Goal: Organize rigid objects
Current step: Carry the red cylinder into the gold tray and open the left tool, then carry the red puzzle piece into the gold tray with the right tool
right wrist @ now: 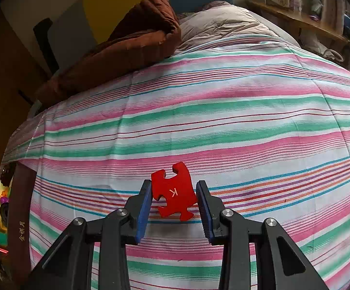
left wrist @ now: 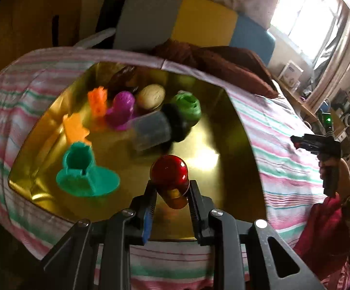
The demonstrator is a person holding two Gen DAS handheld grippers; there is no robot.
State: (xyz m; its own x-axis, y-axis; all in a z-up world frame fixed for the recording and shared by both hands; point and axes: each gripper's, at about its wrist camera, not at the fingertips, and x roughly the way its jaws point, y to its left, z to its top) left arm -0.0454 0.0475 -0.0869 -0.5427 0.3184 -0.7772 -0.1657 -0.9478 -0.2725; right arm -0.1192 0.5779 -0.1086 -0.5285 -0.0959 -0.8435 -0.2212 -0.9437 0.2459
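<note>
2 claws each carry something. The left claw (left wrist: 171, 193) pinches a red-capped bottle (left wrist: 171, 176) above the near edge of the gold tray (left wrist: 235, 145), cap pointing ahead toward the toys beyond. The right claw (right wrist: 173, 200) grips a red K puzzle piece (right wrist: 175, 193) over the striped bed (right wrist: 199, 120), the tray well off to its left.
</note>
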